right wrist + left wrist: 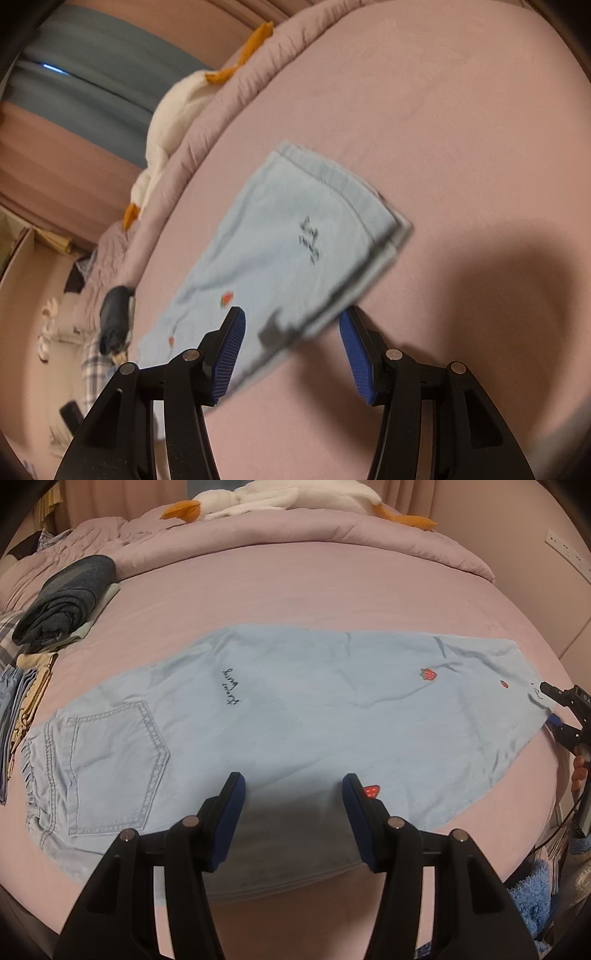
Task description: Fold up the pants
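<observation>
The pants (295, 716) lie flat on the pink bed (332, 590), already doubled leg on leg — waistband and back pocket (114, 764) toward 9 o'clock in the left wrist view, hems toward 3 o'clock. The left gripper (293, 794) hovers over the near edge at about mid-length, its fingers (231, 805) parted with nothing between them. The right gripper (291, 332) sits at the hem end; in its own blurred view the hem corner lies in the gap between the parted fingers, but the pads do not look pressed on cloth.

The step in hand looks like taking hold for the next fold, hems carried over toward the waistband. To do it well, the right fingers should slide far enough onto the hem to catch both layers — the edges are slightly offset there, so a shallow pinch may lift only the top one. The left should pin or pinch the near edge at the intended crease, keeping the line straight across. Lift low and carry toward 9 o'clock, clear of the folded dark garment (66, 598) at 10 o'clock.
</observation>
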Motion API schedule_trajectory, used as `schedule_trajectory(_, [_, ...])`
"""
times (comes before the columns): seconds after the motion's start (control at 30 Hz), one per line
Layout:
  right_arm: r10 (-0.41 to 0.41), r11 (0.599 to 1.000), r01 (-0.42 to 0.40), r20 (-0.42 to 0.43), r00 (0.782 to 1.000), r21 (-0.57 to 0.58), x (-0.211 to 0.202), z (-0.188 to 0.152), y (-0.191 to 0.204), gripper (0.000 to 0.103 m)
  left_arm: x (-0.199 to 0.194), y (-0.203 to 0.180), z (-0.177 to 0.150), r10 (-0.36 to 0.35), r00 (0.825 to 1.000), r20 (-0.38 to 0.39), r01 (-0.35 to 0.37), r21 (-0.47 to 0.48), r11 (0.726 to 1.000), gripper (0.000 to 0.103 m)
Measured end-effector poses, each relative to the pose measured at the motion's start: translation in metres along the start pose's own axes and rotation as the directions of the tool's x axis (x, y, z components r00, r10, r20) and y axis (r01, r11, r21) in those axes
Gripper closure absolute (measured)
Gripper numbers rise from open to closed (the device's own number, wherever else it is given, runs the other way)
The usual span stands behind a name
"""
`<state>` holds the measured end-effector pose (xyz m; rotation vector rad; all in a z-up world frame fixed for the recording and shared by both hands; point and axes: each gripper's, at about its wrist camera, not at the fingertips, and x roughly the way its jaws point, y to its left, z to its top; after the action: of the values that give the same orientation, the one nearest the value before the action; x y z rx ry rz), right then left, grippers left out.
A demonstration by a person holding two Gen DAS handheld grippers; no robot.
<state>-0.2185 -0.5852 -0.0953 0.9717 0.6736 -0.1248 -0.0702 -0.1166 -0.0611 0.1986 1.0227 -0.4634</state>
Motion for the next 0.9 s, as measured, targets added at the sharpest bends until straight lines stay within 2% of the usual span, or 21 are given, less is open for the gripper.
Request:
schedule_trajectory(0.17, [0.016, 1.000, -0.016, 0.068, 0.998, 0.006, 0.004, 0.010, -0.003, 0.050, -0.001, 0.000, -0.003, -0.008, 1.000, -0.001, 0.008, -0.010, 1.000, 0.049])
schedule_trajectory(0.3, [-0.003, 1.000, 0.003, 0.094, 0.996, 0.001, 0.009, 0.017, 0.003, 0.052, -0.001, 0.003, -0.005, -0.016, 1.000, 0.001, 0.016, -0.013, 1.000, 0.048])
schedule_trajectory(0.4, [-0.020, 1.000, 0.021, 0.098, 0.995, -0.003, 0.010, 0.021, 0.010, 0.080, -0.001, 0.006, -0.007, -0.020, 1.000, -0.004, 0.020, -0.031, 0.999, 0.049])
schedule_trajectory(0.43, [-0.021, 1.000, 0.022, 0.104, 0.994, -0.007, 0.010, 0.022, 0.012, 0.086, -0.001, 0.008, -0.007, -0.029, 1.000, -0.005, 0.028, -0.039, 0.999, 0.048])
schedule_trajectory(0.5, [-0.031, 0.999, 0.036, 0.124, 0.992, -0.034, 0.005, 0.022, 0.021, 0.089, -0.002, 0.010, -0.006, -0.054, 0.999, -0.003, 0.054, -0.059, 0.997, 0.048])
schedule_trajectory(0.57, [-0.045, 0.996, 0.055, 0.136, 0.990, -0.070, 0.003, 0.020, 0.033, 0.092, -0.003, 0.013, -0.004, -0.110, 0.994, 0.003, 0.110, -0.090, 0.990, 0.048])
schedule_trajectory(0.67, [-0.071, 0.973, 0.105, 0.164, 0.984, -0.208, -0.003, 0.013, 0.067, 0.093, -0.006, 0.014, 0.000, -0.197, 0.980, 0.026, 0.199, -0.143, 0.970, 0.047])
schedule_trajectory(0.73, [-0.070, 0.934, 0.125, 0.171, 0.983, -0.333, -0.004, 0.002, 0.098, 0.093, -0.009, 0.015, 0.001, -0.259, 0.964, 0.053, 0.265, -0.182, 0.947, 0.033])
schedule_trajectory(0.77, [-0.067, 0.914, 0.130, 0.173, 0.983, -0.384, -0.003, -0.004, 0.111, 0.093, -0.010, 0.015, 0.000, -0.292, 0.954, 0.065, 0.299, -0.199, 0.933, 0.030])
schedule_trajectory(0.87, [-0.045, 0.824, 0.135, 0.174, 0.984, -0.550, 0.004, -0.032, 0.154, 0.093, -0.007, 0.019, 0.001, -0.436, 0.895, 0.097, 0.445, -0.283, 0.850, 0.029])
schedule_trajectory(0.9, [-0.042, 0.772, 0.145, 0.178, 0.983, -0.619, 0.010, -0.048, 0.171, 0.093, -0.003, 0.021, 0.001, -0.467, 0.878, 0.103, 0.475, -0.314, 0.822, 0.028])
